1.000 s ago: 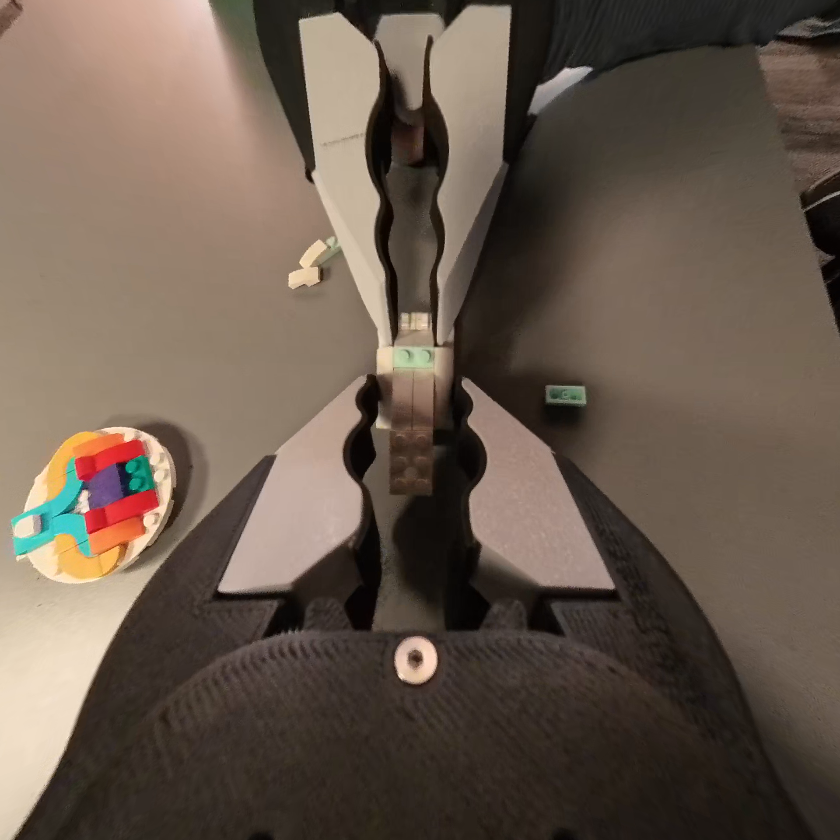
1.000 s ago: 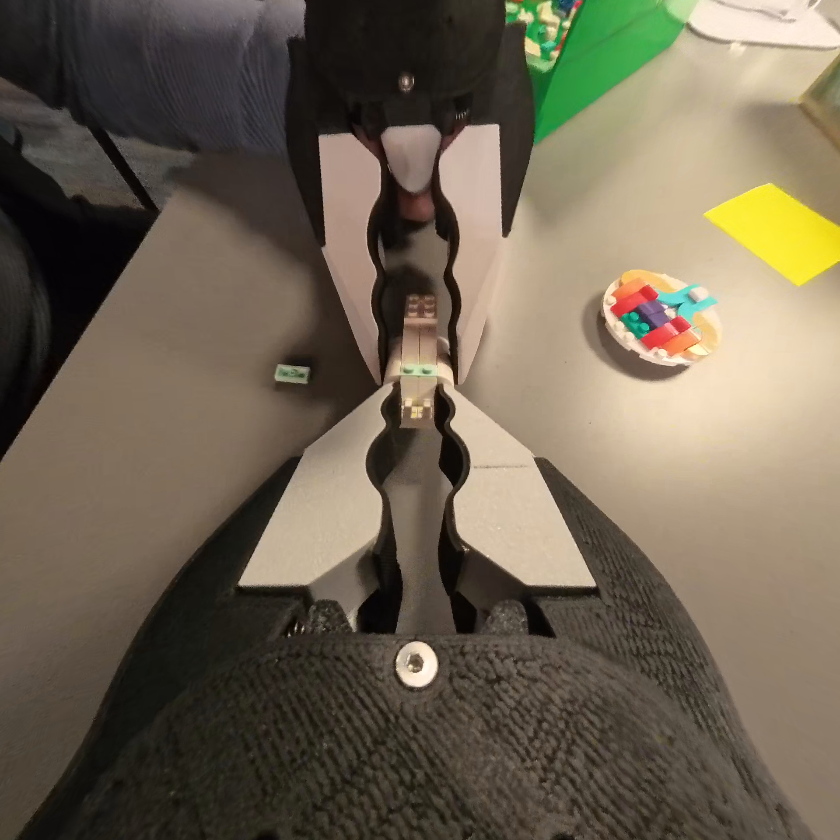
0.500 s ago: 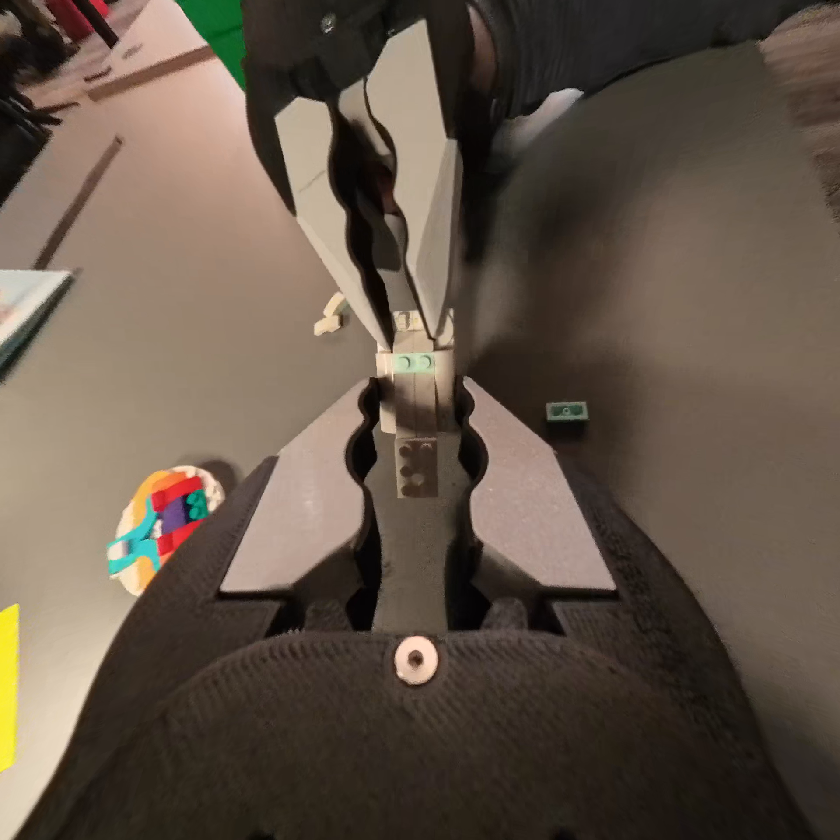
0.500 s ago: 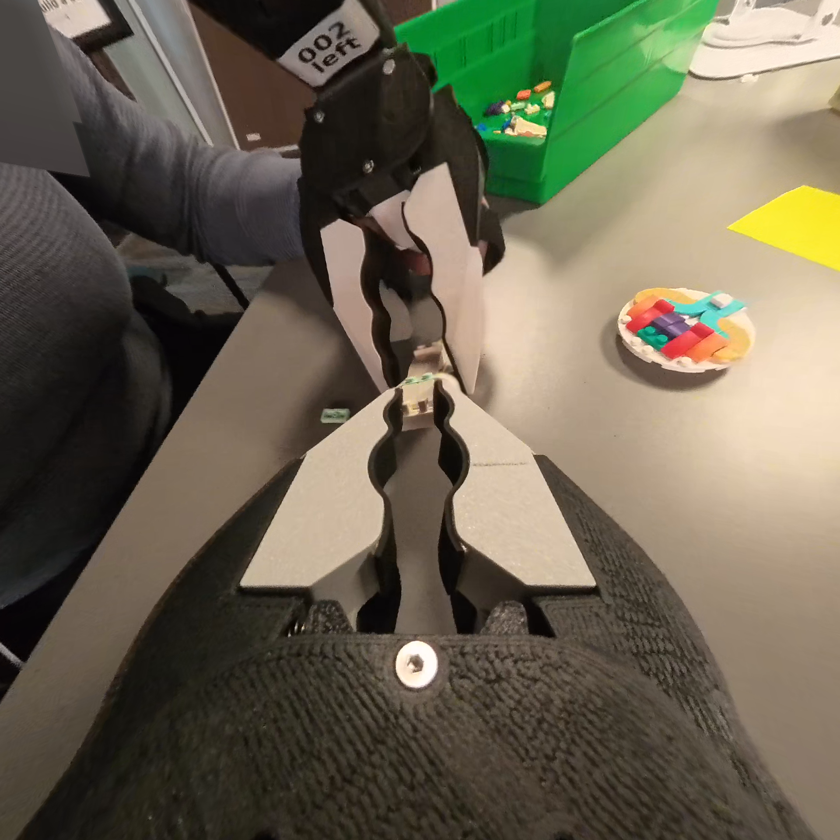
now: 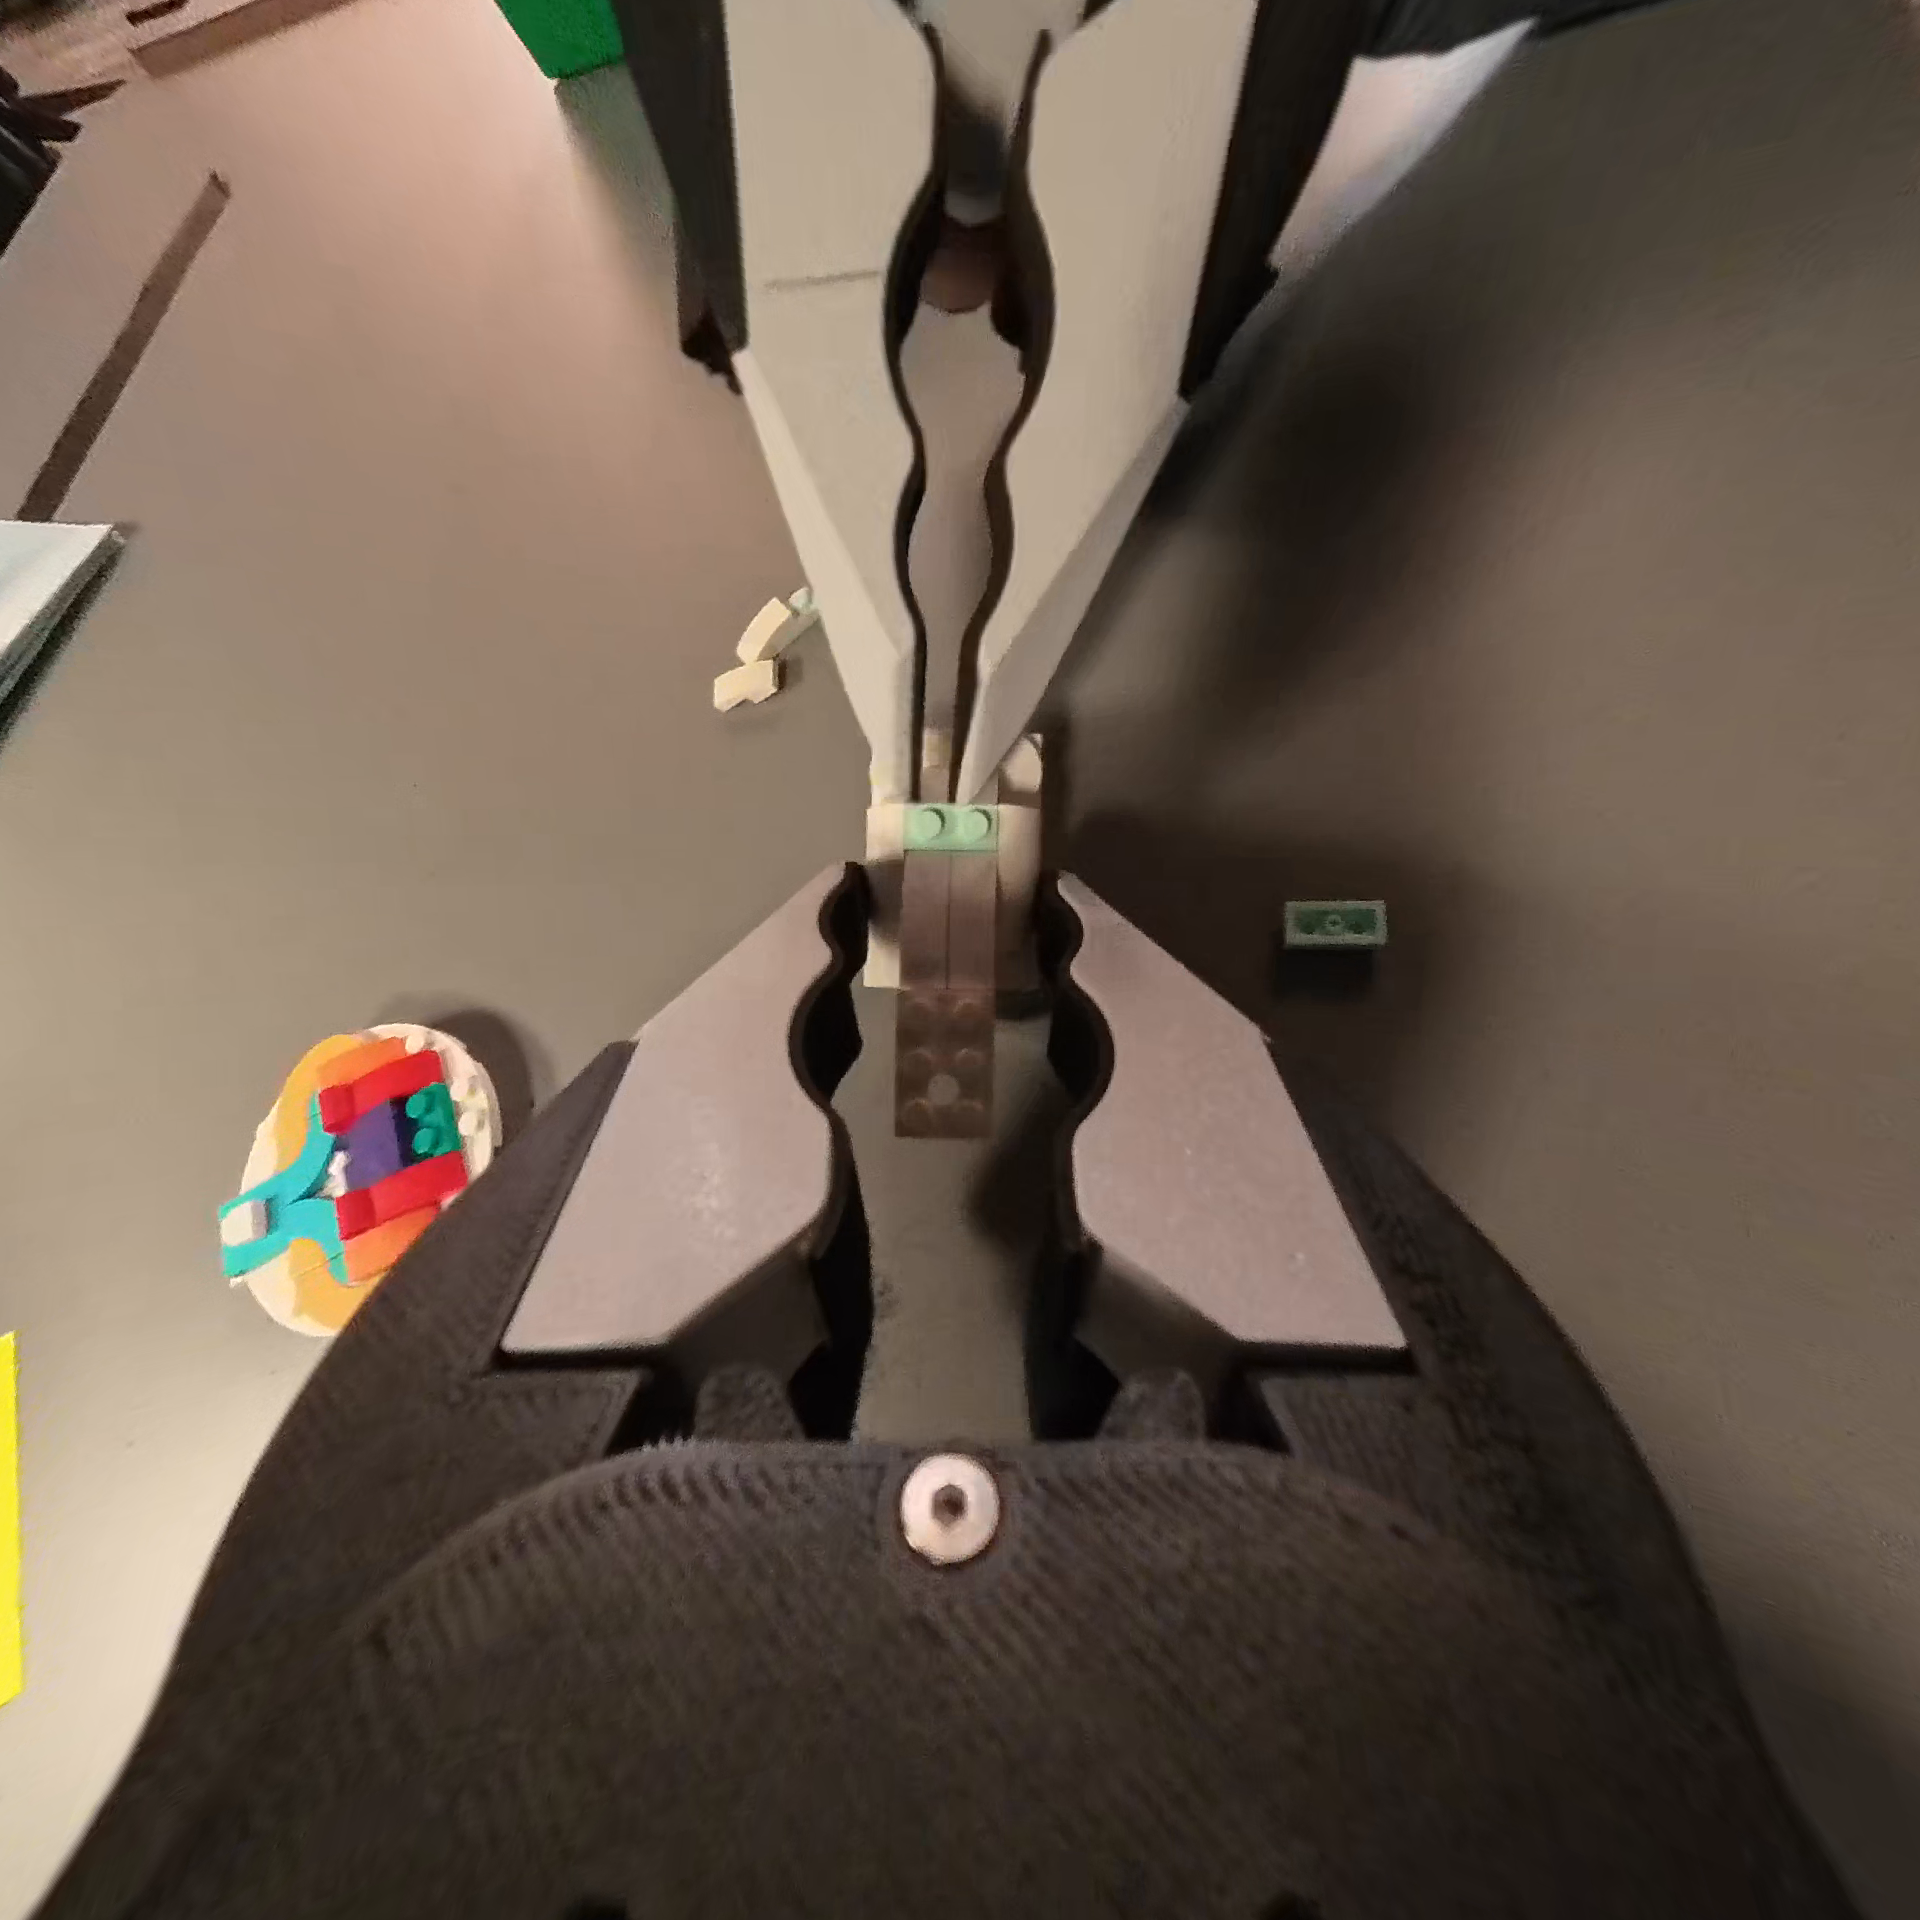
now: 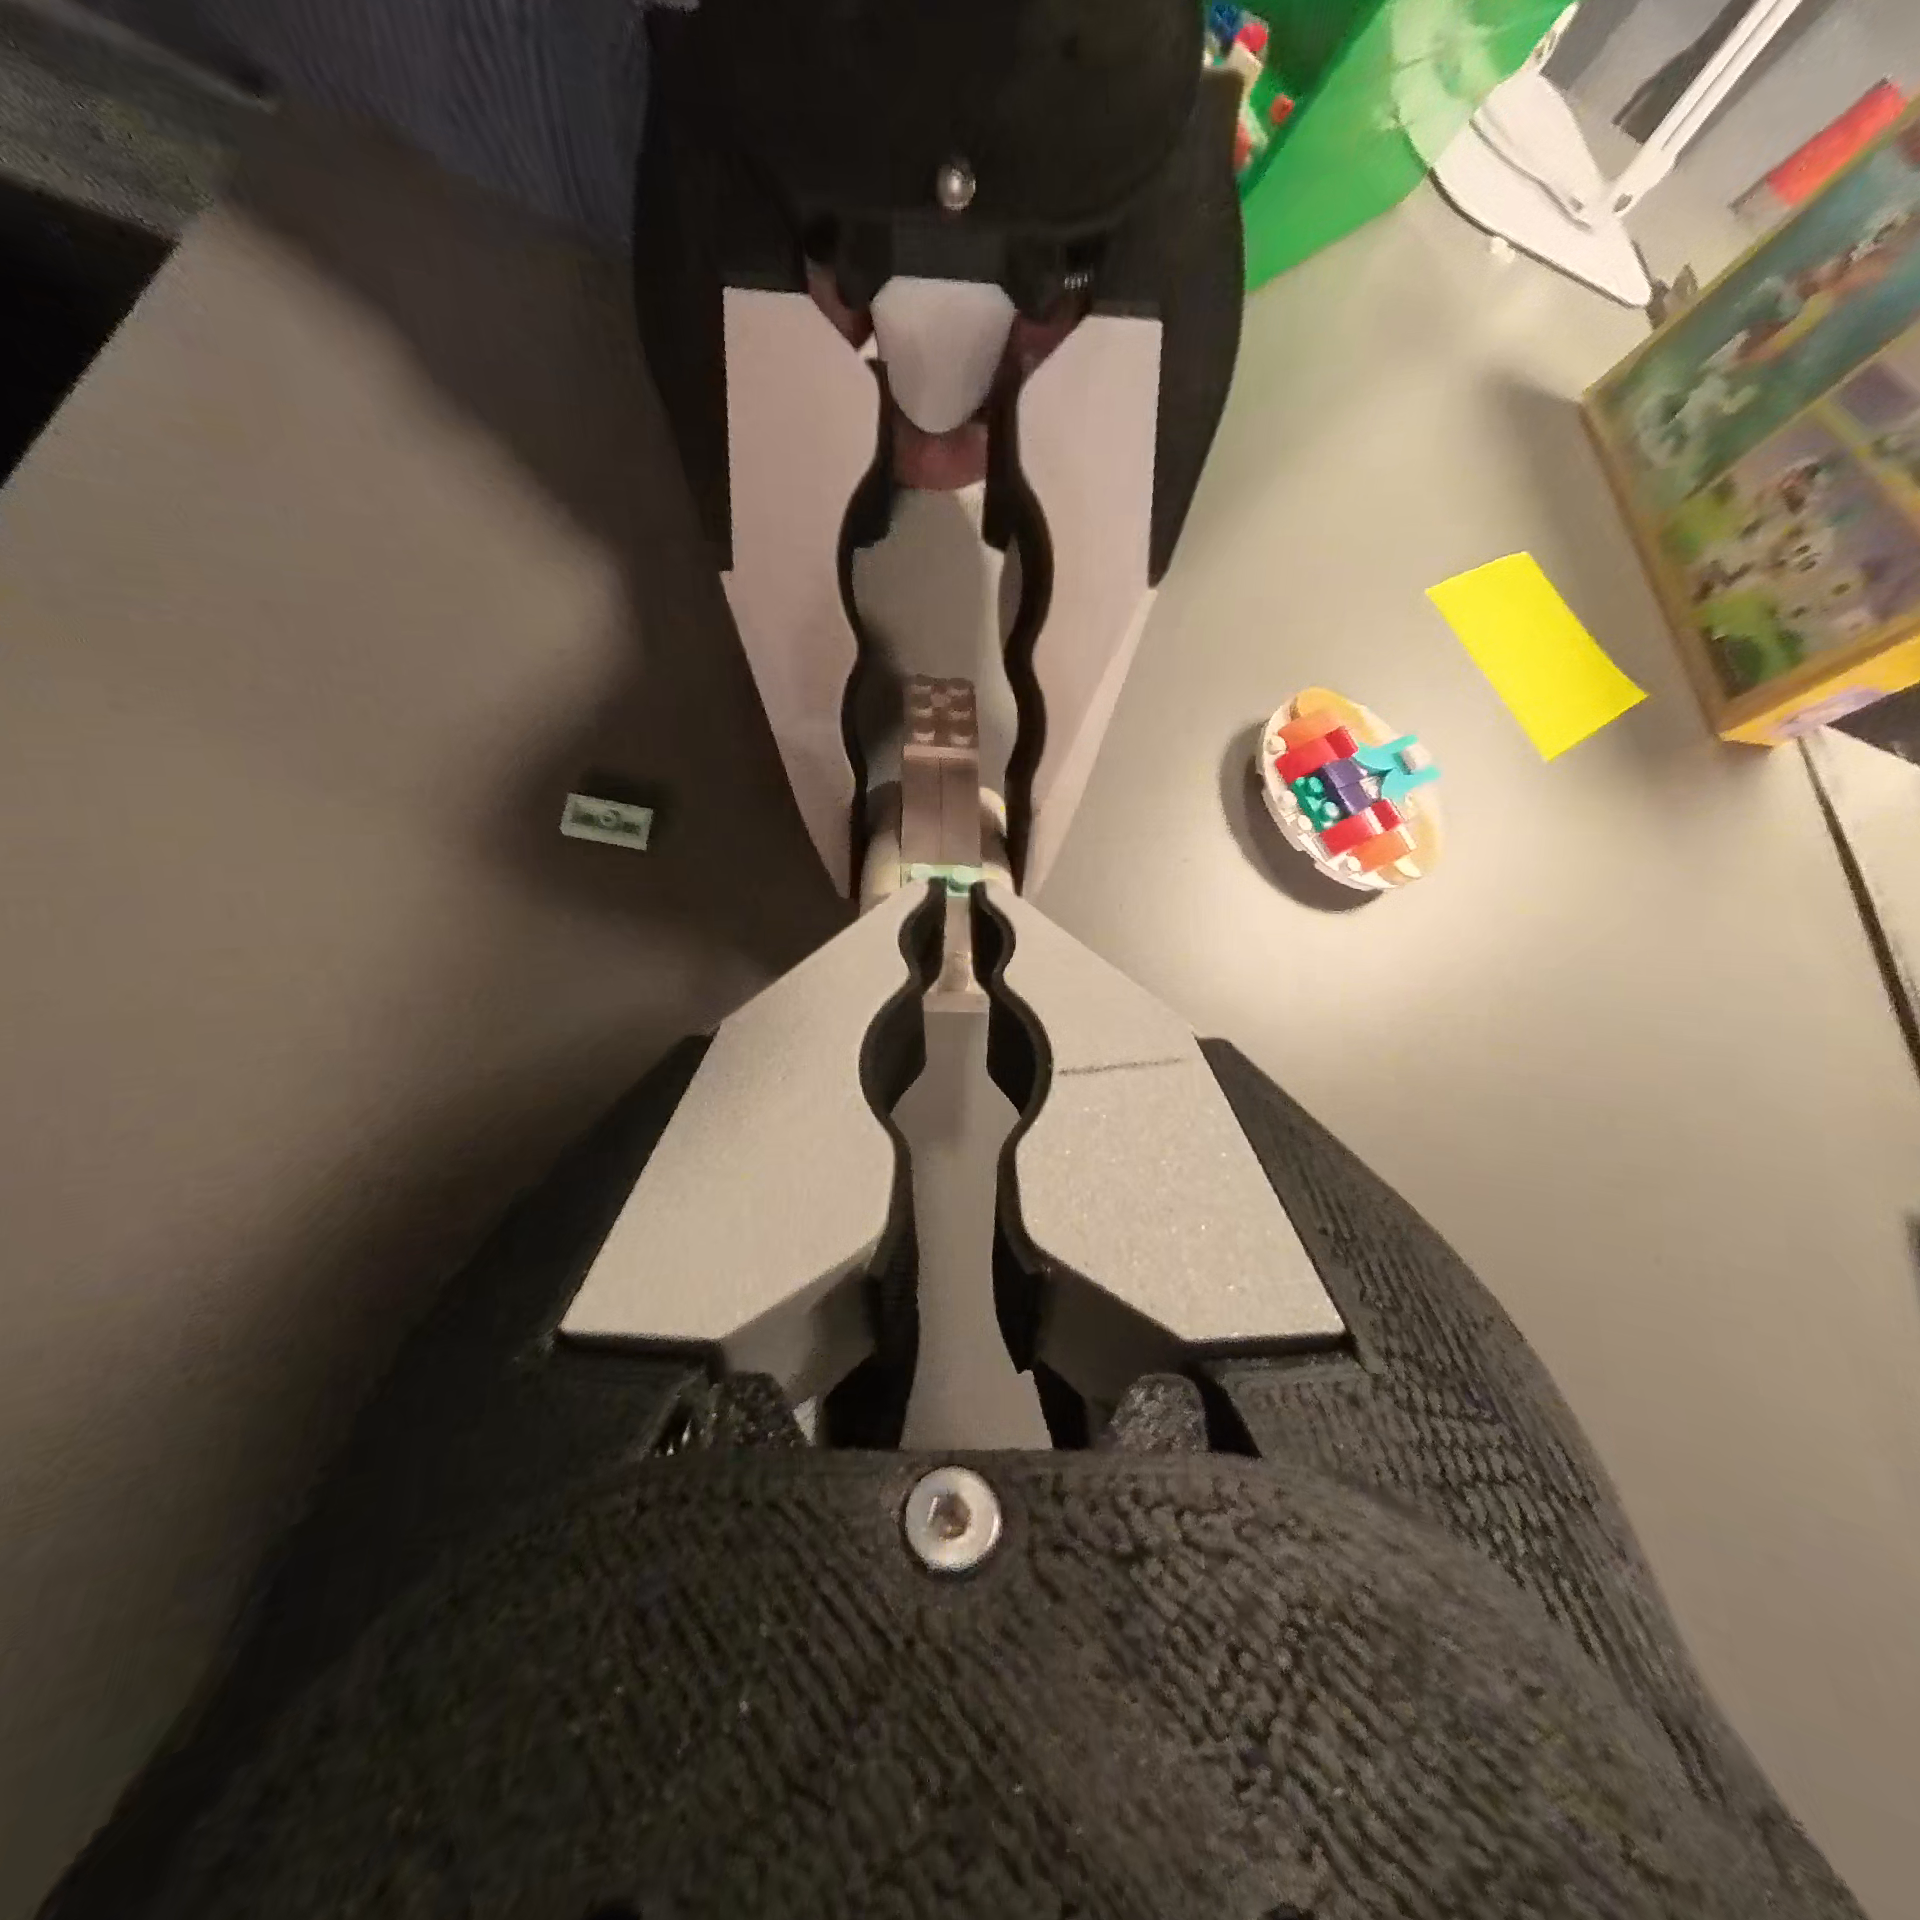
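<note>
Across the grey table [image 6: 1507,1091] lie scattered pieces: a round white plate of coloured bricks [image 6: 1349,795] [image 5: 364,1164], a yellow paper sheet [image 6: 1532,649], a picture box [image 6: 1766,499] at the right edge, a green bin [image 6: 1351,135] at the far side, a loose pale-green brick [image 5: 1335,923] [image 6: 609,818], and a few cream pieces [image 5: 764,660] beside the opposing fingers.

Half a second ago both views were tilted up, showing the bin and a sleeve; now both look more steeply down at the tabletop, the two grippers line up straight, tip to tip, and the plate sits closer to the left gripper's body.

Between the two grippers hangs a small brick assembly [image 5: 948,935] [image 6: 940,800], just above the table: grey-brown plates side by side, a studded brown plate at one end, a mint-green two-stud piece across the middle and cream blocks on the flanks. The left gripper [image 5: 951,904] is clenched on its brown and cream end, fingers pressing both sides. The right gripper [image 6: 951,914] has its tips nearly together, pinching the narrow cream end of the same assembly beside the mint-green strip.
</note>
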The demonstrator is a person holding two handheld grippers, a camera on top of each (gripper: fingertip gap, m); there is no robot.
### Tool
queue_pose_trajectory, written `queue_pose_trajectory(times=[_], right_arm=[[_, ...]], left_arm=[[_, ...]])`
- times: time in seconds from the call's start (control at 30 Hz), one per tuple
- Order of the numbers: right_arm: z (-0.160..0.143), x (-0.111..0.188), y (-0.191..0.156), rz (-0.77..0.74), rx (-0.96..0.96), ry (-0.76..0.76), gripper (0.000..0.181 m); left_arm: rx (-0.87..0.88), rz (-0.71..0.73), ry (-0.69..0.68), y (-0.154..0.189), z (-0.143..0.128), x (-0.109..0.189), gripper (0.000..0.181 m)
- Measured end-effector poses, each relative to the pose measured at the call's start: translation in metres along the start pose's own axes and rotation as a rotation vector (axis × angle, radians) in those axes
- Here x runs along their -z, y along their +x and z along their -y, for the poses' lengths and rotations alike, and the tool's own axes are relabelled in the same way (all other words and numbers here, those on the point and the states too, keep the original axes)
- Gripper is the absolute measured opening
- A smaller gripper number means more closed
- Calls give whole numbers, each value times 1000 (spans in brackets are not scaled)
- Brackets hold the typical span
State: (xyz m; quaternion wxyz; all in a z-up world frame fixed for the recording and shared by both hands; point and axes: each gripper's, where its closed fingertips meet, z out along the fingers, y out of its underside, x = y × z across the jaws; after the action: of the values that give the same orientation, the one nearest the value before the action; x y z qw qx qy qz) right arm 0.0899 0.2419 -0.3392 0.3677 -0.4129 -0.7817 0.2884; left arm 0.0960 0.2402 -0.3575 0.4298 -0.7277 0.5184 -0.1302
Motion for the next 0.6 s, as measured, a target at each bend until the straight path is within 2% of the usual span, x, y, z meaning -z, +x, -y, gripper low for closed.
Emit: queue_pose_trajectory(times=[0.13,0.23,0.33,0.43,0.47,0.6], right_arm=[[8,5,-1,57,-120,72,13],[-1,5,3,32,-108,22,20],[-1,4,-3,54,-95,28,19],[-2,5,-3,30,-48,-2,19],[-3,4,-2,5,-18,-28,13],[-8,-3,0,-106,122,-143,12]], left_arm=[[0,22,29,-4,6,3,32],[-18,21,48,-3,6,4,32],[-10,12,66,-4,6,4,32],[-16,20,74,-4,8,6,32],[-22,27,72,-5,8,6,31],[-56,70,-13,-9,-5,2,32]])
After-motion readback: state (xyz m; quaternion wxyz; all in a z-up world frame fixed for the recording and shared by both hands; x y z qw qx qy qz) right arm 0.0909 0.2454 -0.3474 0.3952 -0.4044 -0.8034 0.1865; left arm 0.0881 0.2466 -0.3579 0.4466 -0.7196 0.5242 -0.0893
